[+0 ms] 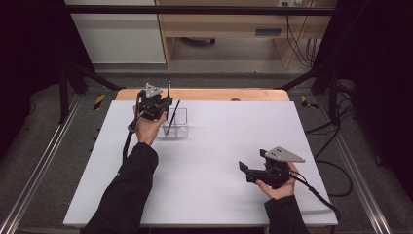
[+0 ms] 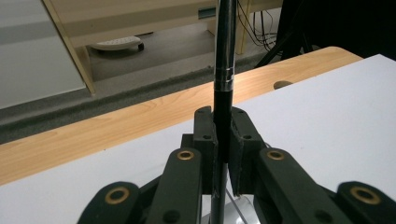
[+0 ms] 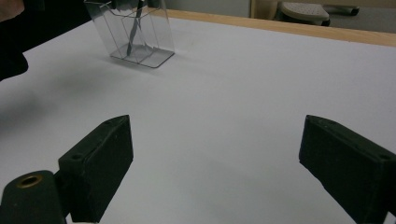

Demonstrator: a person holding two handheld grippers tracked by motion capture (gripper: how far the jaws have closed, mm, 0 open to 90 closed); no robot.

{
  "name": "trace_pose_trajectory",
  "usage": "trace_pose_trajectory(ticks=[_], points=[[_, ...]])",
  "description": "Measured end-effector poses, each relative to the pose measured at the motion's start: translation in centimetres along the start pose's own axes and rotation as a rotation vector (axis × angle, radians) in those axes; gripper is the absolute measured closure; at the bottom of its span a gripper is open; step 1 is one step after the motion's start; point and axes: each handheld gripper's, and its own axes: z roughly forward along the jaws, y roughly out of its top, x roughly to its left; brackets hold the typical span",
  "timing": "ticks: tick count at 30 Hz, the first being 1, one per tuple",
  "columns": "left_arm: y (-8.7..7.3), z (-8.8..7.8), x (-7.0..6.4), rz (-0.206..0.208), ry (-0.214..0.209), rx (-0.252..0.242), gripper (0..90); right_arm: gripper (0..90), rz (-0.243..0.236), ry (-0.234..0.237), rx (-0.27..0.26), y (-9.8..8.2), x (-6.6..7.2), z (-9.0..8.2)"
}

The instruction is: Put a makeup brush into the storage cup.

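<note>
one pen [image 2: 223,70] upright between left gripper [image 2: 223,140] jaws

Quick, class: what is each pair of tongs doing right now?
Left tongs: shut on a black pen.
Right tongs: open, holding nothing.

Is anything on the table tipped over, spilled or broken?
Nothing stands out. The clear holder stands upright with one pen leaning in it. The left hand-held gripper holds a second pen upright. The white table shows no spill.
</note>
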Motion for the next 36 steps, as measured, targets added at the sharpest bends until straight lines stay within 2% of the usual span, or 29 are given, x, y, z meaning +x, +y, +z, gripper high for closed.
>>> trace_pose_trajectory(ticks=[17,22,31,36], points=[[-2.3,0.3,-0.3,0.000,-0.001,0.023,82.5,10.6,-0.001,0.002,0.007,-0.1,0.1,0.2],[-3.0,0.5,-0.1,-0.013,0.002,0.031,82.5,10.5,-0.002,0.003,0.008,-0.1,0.2,0.2],[-3.7,0.3,-0.2,-0.008,-0.011,0.046,82.0,10.5,0.000,0.002,0.012,-0.1,0.2,0.3],[-3.8,-0.4,-0.1,0.001,-0.013,0.045,75.4,10.5,0.001,0.003,0.009,-0.1,0.2,0.2]])
